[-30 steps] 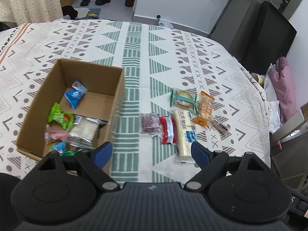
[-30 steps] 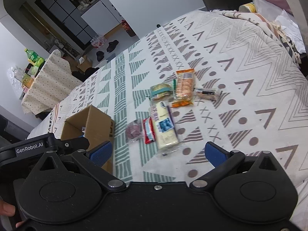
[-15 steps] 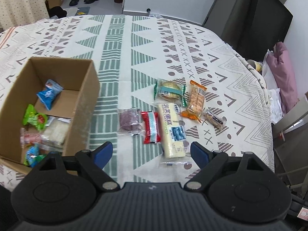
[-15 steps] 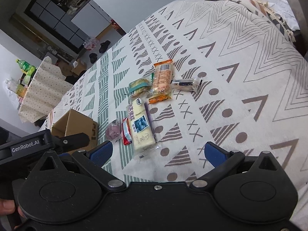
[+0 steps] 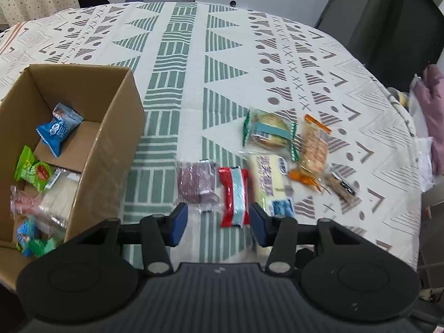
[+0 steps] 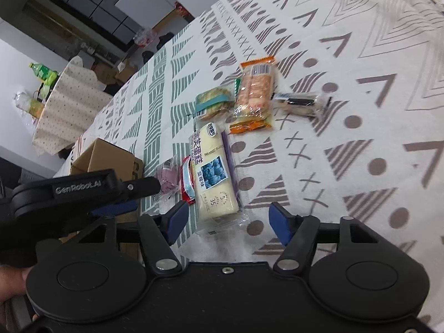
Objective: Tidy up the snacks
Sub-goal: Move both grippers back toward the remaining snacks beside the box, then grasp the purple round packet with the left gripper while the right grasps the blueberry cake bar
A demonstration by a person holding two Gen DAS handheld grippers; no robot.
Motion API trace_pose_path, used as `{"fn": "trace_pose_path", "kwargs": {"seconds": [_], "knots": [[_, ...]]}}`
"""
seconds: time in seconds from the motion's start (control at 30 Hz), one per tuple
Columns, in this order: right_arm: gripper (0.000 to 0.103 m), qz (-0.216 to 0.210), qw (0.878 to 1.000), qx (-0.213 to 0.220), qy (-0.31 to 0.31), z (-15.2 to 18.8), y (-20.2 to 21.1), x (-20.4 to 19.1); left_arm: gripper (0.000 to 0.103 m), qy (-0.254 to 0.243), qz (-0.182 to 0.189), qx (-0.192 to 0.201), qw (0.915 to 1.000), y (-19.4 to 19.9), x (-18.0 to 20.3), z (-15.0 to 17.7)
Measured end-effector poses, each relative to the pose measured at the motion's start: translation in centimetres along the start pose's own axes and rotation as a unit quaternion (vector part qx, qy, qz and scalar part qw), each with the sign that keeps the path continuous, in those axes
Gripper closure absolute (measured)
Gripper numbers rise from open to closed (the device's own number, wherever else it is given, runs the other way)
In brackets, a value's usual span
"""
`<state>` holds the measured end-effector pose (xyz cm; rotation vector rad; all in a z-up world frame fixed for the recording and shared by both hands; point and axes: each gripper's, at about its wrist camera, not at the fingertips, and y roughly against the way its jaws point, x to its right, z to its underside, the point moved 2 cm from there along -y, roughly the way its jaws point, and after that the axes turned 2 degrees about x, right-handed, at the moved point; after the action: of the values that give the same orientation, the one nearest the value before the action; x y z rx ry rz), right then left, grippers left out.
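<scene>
Your left hand-held gripper (image 5: 218,223) hangs released over the red-and-blue snack packet (image 5: 234,196); your right hand-held gripper (image 6: 228,220), also released, straddles the blueberry cake pack (image 6: 213,172).

I have narrowed both my left gripper (image 5: 218,223) and right gripper (image 6: 227,220) and lowered them toward the loose snacks (image 5: 233,193).

The left tongs (image 5: 218,223) are hovering open over the red packet (image 5: 233,196). Beside them a cardboard box (image 5: 109,149) is sitting — snacks inside.
</scene>
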<state>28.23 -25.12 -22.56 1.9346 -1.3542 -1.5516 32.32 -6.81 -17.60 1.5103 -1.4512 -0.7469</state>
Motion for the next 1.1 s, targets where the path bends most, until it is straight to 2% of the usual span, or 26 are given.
{"fn": "trace_pose_path", "kwargs": {"seconds": [0.3, 0.57, 0.67, 0.73, 0.87, 1.1], "knots": [[0.042, -0.013, 1.0, -0.013, 0.016, -1.5, -3.1, -0.8, 0.062, -0.002, -0.028, 0.006, 0.9996, -2.9, -0.5, -1.1], [0.043, 0.004, 0.996, -0.026, 0.083, -1.5, -5.1, -2.6, 0.062, 0.018, -0.033, -0.007, 0.9993, -5.1, -1.9, -1.3], [0.052, 0.023, 0.993, -0.028, 0.114, -1.3, -5.2, -3.1, 0.062, 0.014, -0.032, -0.01, 0.9993, -5.6, -2.0, -1.2], [0.056, 0.031, 0.99, -0.031, 0.13, -1.2, -5.2, -3.3, 0.062, 0.007, -0.035, -0.009, 0.9993, -5.8, -1.9, -1.1], [0.067, 0.029, 0.99, -0.038, 0.129, -1.2, -4.9, -2.9, 0.067, -0.003, -0.036, -0.01, 0.9993, -5.9, -1.7, -1.2], [0.071, 0.033, 0.992, -0.039, 0.113, -1.1, -4.0, -2.8, 0.071, -0.004, -0.025, -0.003, 0.9997, -4.3, -1.7, -0.6]]}}
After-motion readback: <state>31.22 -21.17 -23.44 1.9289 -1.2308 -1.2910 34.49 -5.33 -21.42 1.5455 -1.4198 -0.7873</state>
